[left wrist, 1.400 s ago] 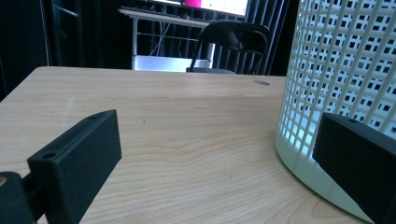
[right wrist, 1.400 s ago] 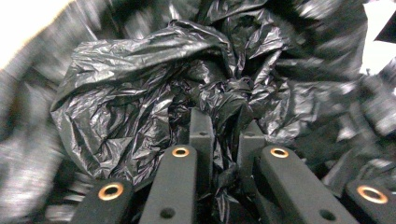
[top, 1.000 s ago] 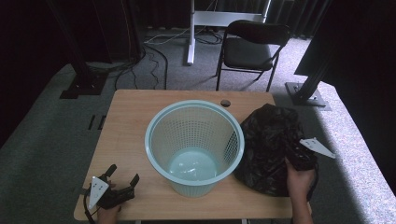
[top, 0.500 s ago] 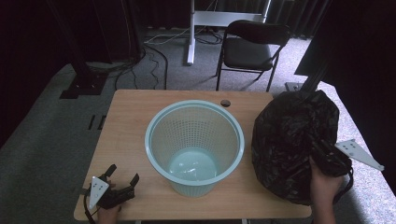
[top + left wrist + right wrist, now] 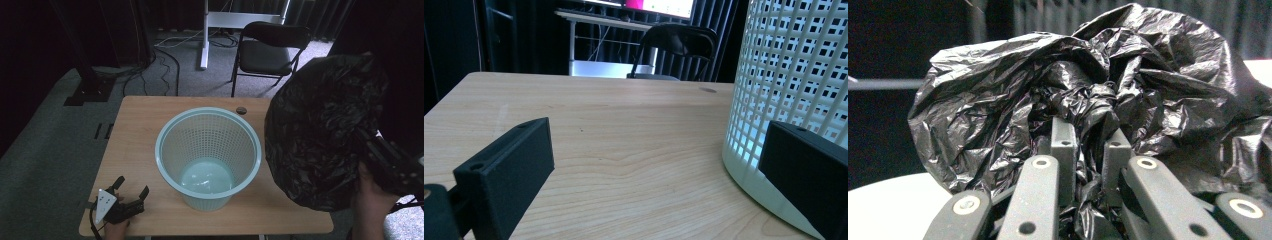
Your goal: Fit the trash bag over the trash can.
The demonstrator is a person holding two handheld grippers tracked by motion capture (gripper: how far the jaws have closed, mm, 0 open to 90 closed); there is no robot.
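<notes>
Item: mesh basket, upright mid-table, left of my black bag. Bag aloft, crumpled, no clear axis, pinched in right gripper. Left gripper spread, empty.

Dim room with black frame edges; soft overhead light falls on the desk. Glare streaks the crinkled bag. Near tool jaws are blurred.
</notes>
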